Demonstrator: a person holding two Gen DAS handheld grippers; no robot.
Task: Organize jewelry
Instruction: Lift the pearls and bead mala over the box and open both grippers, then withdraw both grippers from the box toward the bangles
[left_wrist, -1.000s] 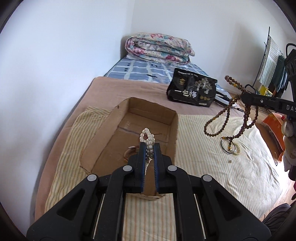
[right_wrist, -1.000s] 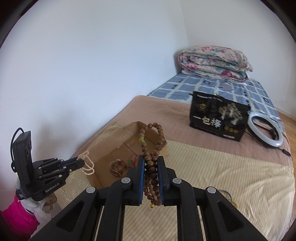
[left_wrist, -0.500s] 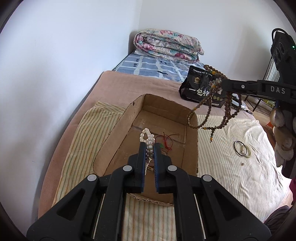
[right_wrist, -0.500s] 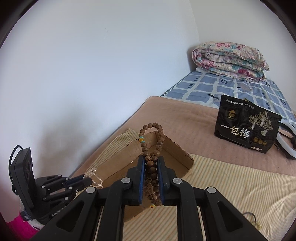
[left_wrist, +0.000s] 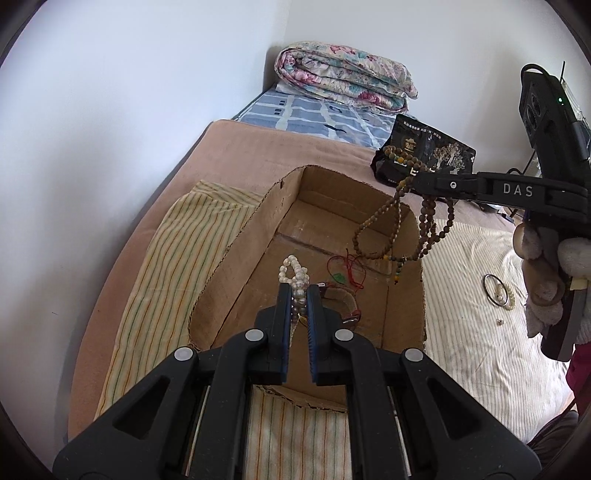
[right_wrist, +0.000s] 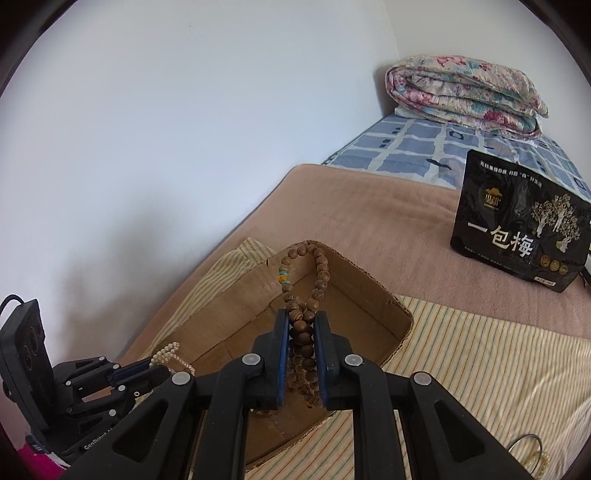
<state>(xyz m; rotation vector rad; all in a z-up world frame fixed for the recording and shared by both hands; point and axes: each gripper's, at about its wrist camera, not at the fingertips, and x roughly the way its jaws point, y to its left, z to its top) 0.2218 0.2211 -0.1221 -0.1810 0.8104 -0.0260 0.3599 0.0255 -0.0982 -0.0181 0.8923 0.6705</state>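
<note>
An open cardboard box (left_wrist: 236, 266) (right_wrist: 373, 291) lies on a striped cloth on the bed. My left gripper (left_wrist: 298, 291) is shut on a white pearl strand (left_wrist: 293, 271) and hangs over the box's near half. My right gripper (right_wrist: 302, 319) is shut on a long brown wooden bead string (right_wrist: 304, 332), whose loops (left_wrist: 400, 225) dangle over the box's far right corner. In the left wrist view the right gripper (left_wrist: 413, 181) reaches in from the right. Inside the box lie a red cord with a green pendant (left_wrist: 345, 271) and a brown bangle (left_wrist: 341, 299).
A black snack bag (left_wrist: 424, 155) (right_wrist: 517, 229) stands behind the box. A folded floral quilt (left_wrist: 343, 79) sits at the head of the bed. A thin ring bangle and a pale bead bracelet (left_wrist: 498, 291) rest on the cloth right of the box. The wall runs along the left.
Both grippers have sunk toward the box. The right gripper with the brown beads has swung in from the right until the loops hang over the box's far corner.
</note>
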